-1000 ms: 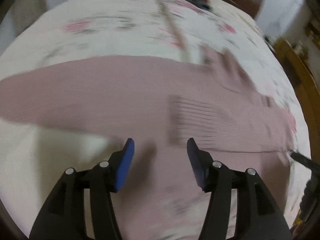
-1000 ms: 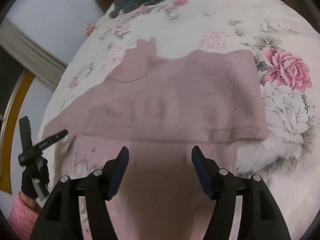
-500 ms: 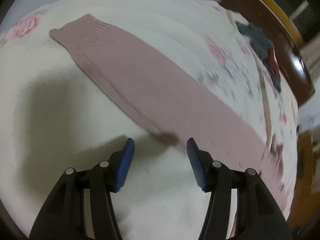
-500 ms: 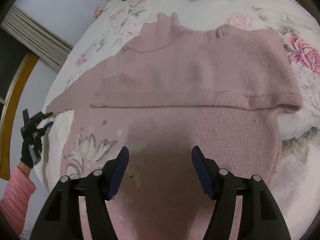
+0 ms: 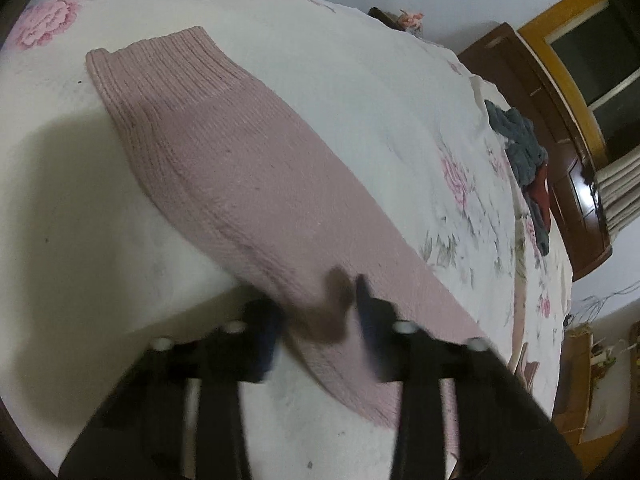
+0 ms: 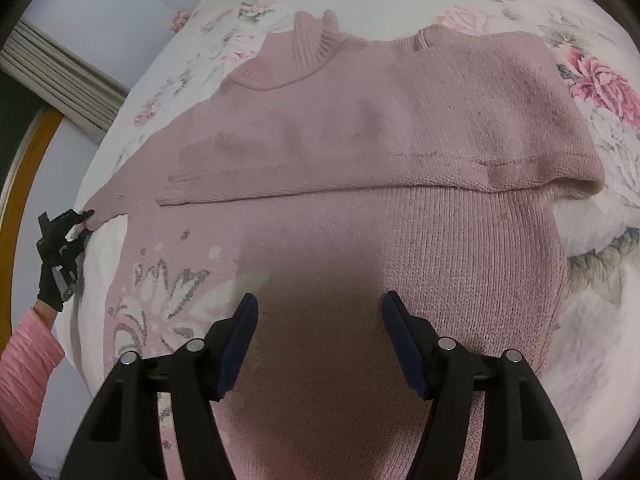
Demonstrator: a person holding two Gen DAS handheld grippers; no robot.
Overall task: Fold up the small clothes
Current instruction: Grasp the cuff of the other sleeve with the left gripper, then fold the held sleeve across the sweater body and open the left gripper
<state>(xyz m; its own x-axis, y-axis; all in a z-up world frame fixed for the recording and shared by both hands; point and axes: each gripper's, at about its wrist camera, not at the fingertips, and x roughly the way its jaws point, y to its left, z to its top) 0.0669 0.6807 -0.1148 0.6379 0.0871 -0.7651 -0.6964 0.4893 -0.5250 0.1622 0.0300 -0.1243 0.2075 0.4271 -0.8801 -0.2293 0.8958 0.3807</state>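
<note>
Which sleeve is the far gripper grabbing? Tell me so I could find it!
Look at the flowery bedspread, then the pink sweater spread flat on it. One sleeve is already folded across the chest; the sleeve you want stretches straight out sideways, with the left gripper closing around it.

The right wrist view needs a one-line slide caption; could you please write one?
Open right gripper hovers over a pink knitted sweater on a floral bedsheet, one sleeve folded across the chest.
</note>
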